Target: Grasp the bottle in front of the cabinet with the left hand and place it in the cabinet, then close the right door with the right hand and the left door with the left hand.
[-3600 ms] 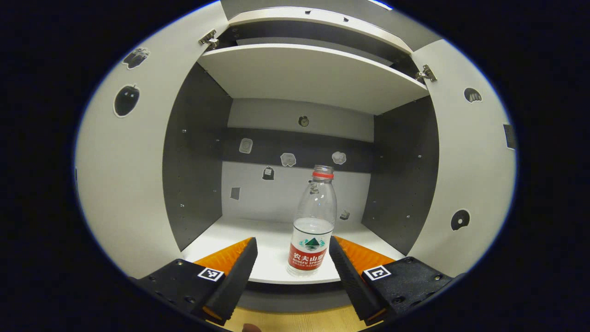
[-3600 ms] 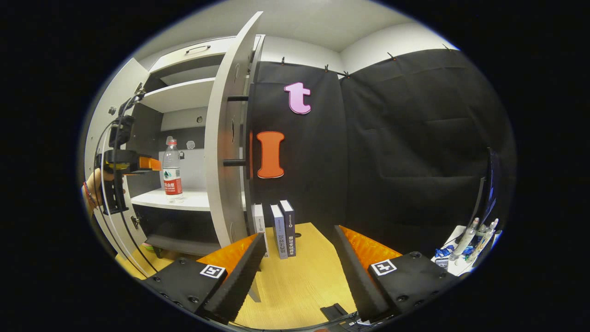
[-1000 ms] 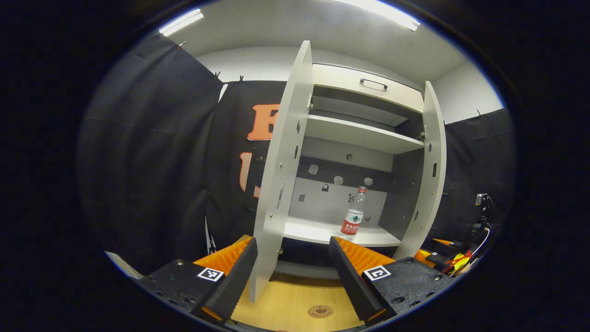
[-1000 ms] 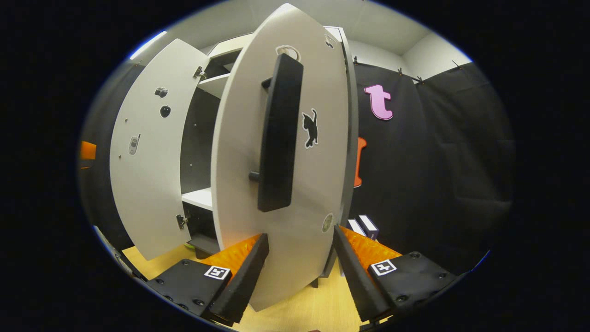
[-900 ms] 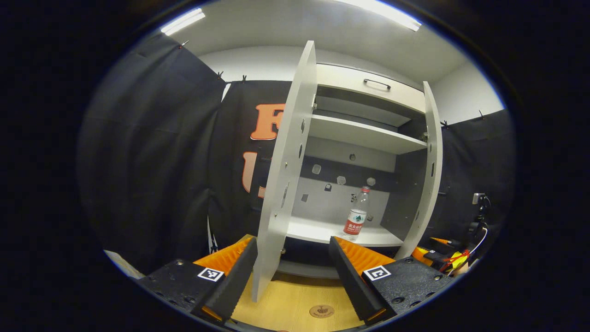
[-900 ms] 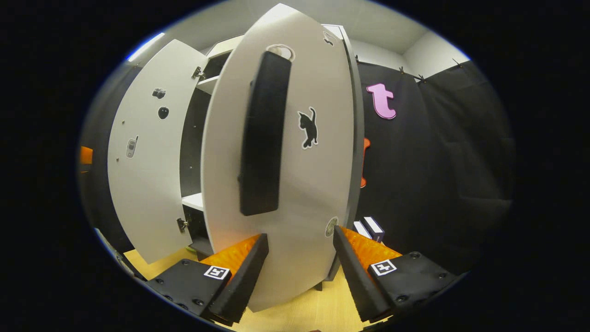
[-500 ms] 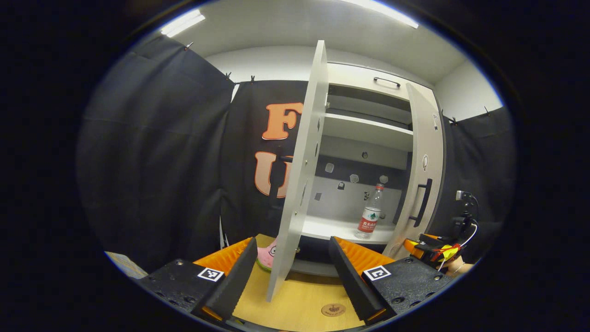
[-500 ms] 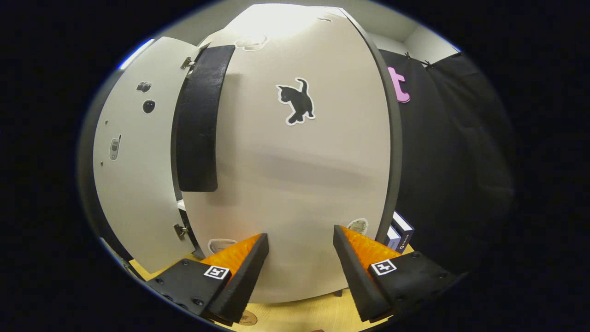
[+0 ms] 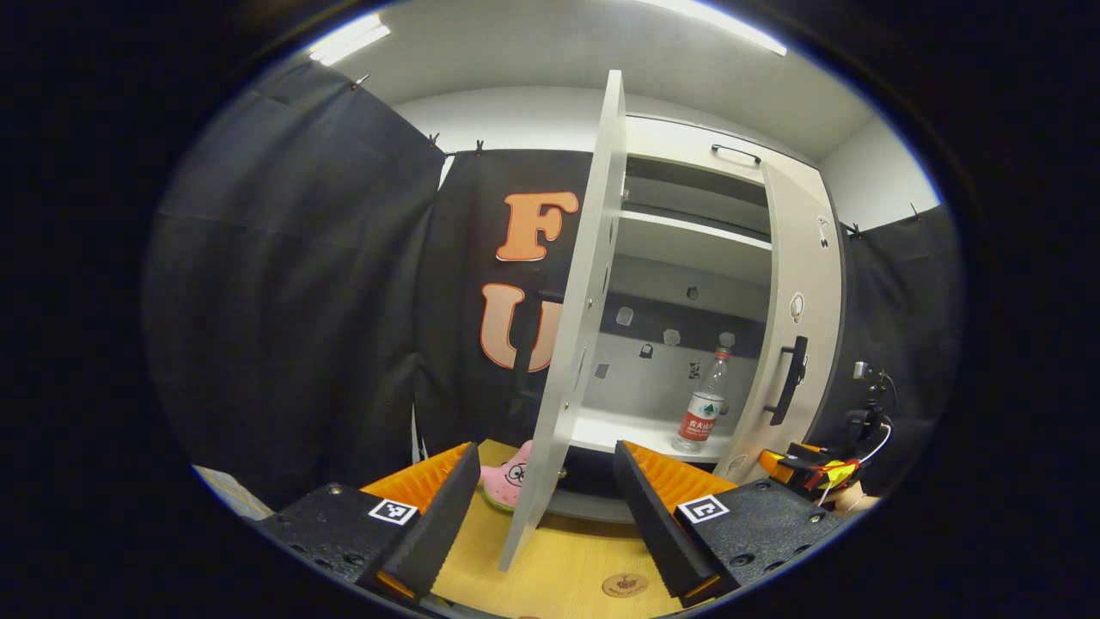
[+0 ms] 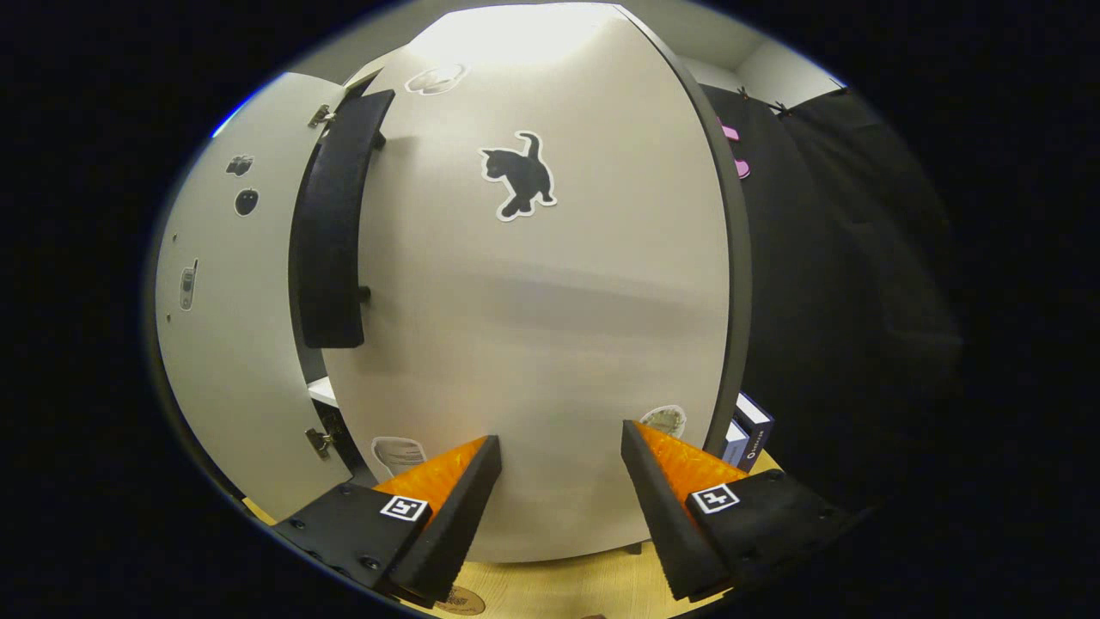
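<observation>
Now the right gripper (image 10: pixel 554 456), jaws apart and empty, is facing the right door (image 10: pixel 550 327); the left gripper (image 9: pixel 543 464), also open-jawed, is straddling the left door's (image 9: pixel 571 344) edge, a pink toy (image 9: pixel 507 475) lying behind

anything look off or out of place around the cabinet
Only one oddity: a pink star-shaped plush toy lies on the wooden floor behind the open white left door. The clear plastic bottle stands upright on the shelf.
</observation>
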Demonstrator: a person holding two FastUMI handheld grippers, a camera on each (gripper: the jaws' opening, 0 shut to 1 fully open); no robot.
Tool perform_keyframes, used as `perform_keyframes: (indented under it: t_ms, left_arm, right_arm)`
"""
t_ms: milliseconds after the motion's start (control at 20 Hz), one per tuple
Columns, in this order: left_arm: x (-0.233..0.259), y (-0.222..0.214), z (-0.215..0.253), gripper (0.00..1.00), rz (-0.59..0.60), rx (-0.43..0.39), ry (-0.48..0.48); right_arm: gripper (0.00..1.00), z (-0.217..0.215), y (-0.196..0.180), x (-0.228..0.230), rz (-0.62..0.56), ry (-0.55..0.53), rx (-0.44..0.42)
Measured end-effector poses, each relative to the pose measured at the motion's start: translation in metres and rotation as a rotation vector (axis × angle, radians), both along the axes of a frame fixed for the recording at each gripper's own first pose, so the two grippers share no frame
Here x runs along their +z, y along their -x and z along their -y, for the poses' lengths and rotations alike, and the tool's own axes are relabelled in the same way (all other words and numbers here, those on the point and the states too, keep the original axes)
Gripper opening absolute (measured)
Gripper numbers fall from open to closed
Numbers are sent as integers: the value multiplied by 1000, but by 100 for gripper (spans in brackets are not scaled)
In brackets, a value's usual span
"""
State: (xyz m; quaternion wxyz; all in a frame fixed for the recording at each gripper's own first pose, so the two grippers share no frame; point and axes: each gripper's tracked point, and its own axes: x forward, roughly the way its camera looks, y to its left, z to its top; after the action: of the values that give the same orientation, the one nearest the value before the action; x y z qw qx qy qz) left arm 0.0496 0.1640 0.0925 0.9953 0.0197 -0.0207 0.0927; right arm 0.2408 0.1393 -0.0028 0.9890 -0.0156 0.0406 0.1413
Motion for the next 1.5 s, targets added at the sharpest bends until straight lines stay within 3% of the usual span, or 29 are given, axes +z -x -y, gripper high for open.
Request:
perform_keyframes:
  t_ms: [400, 1000, 1500]
  left_arm:
    - [-3, -16, -13, 96, 3, 13, 0]
    - [-13, -28, -68, 96, -13, 113, -15]
    - [-26, -58, -110, 95, -38, 161, -57]
  right_arm:
    - [95, -1, 0, 1, 27, 20, -13]
    - [97, 3, 4, 7, 27, 45, -60]
    - [96, 29, 59, 50, 101, 83, -47]
